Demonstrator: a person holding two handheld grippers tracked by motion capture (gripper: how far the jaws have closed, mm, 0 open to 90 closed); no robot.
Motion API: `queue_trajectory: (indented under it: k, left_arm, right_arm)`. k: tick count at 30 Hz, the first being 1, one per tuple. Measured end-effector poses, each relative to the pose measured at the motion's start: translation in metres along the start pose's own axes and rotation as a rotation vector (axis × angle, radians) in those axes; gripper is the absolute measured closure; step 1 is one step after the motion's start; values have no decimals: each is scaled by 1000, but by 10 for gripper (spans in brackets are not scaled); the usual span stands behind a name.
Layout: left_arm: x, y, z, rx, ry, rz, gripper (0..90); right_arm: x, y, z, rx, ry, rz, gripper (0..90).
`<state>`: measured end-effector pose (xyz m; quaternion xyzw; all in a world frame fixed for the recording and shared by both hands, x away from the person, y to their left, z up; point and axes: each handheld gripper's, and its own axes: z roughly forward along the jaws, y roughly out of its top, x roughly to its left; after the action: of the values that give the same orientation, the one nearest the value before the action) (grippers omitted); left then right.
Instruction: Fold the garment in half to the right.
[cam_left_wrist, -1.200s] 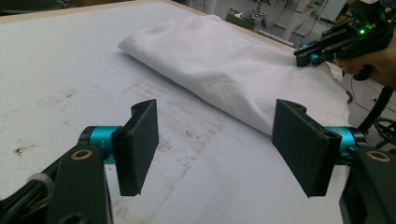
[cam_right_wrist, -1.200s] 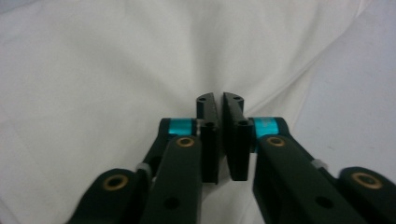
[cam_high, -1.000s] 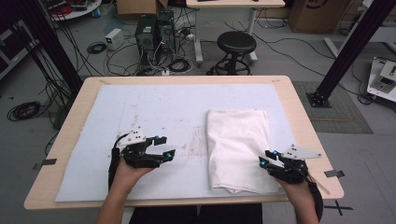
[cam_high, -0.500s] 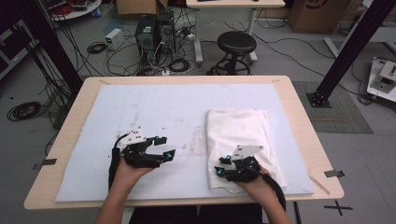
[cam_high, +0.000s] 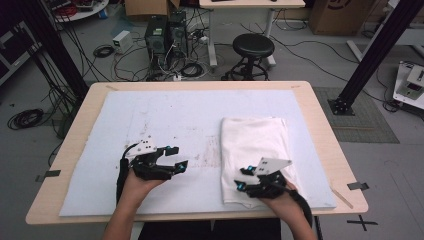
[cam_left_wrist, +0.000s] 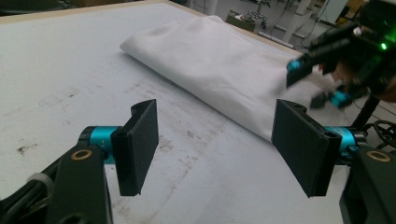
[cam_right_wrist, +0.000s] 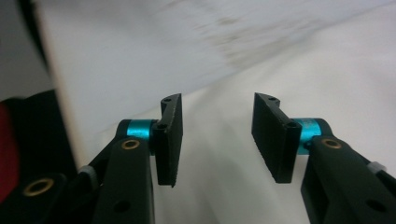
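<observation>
A white folded cloth (cam_high: 255, 142) lies on the right half of the pale mat (cam_high: 185, 117), its long side running away from me. My right gripper (cam_high: 242, 178) is open and hovers low over the cloth's near left corner, pointing left. In the right gripper view its jaws (cam_right_wrist: 217, 135) stand apart with nothing between them, the cloth (cam_right_wrist: 336, 70) just beneath. My left gripper (cam_high: 178, 156) rests open on the bare mat left of the cloth, pointing right. In the left gripper view the open gripper (cam_left_wrist: 217, 144) faces the cloth (cam_left_wrist: 210, 56), with the right gripper (cam_left_wrist: 327, 70) at the far right.
The mat covers most of a wooden table (cam_high: 320, 125) and carries brown stains (cam_high: 207, 157) near its middle. Beyond the far edge the floor holds a black stool (cam_high: 253, 47), computer towers (cam_high: 162, 32) and tangled cables. A black frame leg (cam_high: 372, 55) stands at the right.
My right gripper has swung left from the cloth's near right corner to its near left corner. The left gripper has stayed in place, open.
</observation>
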<state>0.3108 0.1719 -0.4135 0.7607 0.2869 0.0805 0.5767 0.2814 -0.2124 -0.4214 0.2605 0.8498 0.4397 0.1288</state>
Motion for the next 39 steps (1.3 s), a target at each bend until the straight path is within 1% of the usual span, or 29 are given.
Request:
queue_trajectory:
  k: [1,3,4,6,7,8,11,13,15,16,18,20,21,22,23,25,26,27,28,29,31,34,36,39]
  left_arm:
    - [0,0,0,0,0,-1,320]
    - [1,0,0,0,2,-1,320]
    - [1,0,0,0,1,0,319]
    - [1,0,0,0,2,-3,318]
    - [1,0,0,-1,0,-6,318]
    - [2,0,0,0,2,-5,318]
    - [2,0,0,0,2,-5,317]
    - [1,0,0,-1,2,-5,317]
    - [1,1,0,-1,3,-4,317]
    - [1,1,0,-1,2,-3,317]
    - [2,1,0,-2,2,0,317]
    - [2,1,-1,-4,2,-1,317]
    - [2,1,-1,-4,2,-1,317]
    - [3,2,-3,-8,6,0,317]
    - [4,2,-4,-12,6,-2,317]
    - [5,2,-7,-16,18,-4,317]
    - [5,3,-8,-18,25,-5,317]
    - [5,3,-9,-24,37,-7,317]
    - [5,4,-10,-28,35,-4,315]
    - [5,4,-11,-35,32,-5,315]
    - [4,4,-12,-31,25,3,315]
    - [5,4,-12,-29,25,1,315]
    - [6,4,-12,-33,27,-4,315]
    - [8,4,-14,-37,29,-3,314]
  right_arm:
    - [-9,1,-5,-7,-31,13,511]
    - [-26,1,-14,-1,-93,38,488]
    - [-34,2,-18,-4,-111,51,471]
    - [-47,2,-23,-14,-133,69,455]
    - [-53,3,-24,-20,-155,78,447]
    - [-57,5,-24,-24,-165,82,446]
    - [-71,13,-17,-18,-180,89,446]
    - [-80,22,-8,-10,-175,106,447]
    - [-89,34,1,12,-191,103,447]
    - [-95,41,6,9,-190,111,450]
    - [-105,54,18,11,-173,127,479]
    - [-116,65,36,33,-166,142,493]
    - [-116,65,36,33,-166,142,493]
    - [-122,69,45,52,-153,150,505]
    - [-132,76,68,96,-150,175,524]
    - [-141,79,86,146,-164,189,533]
    - [-144,81,92,162,-180,198,536]
    - [-147,82,95,156,-184,205,559]
    - [-151,81,100,136,-185,224,580]
    - [-154,82,105,138,-191,232,583]
    - [-158,83,112,150,-200,240,583]
    - [-160,86,117,150,-216,235,575]
    - [-159,88,117,151,-230,222,545]
    - [-154,93,112,139,-239,206,491]
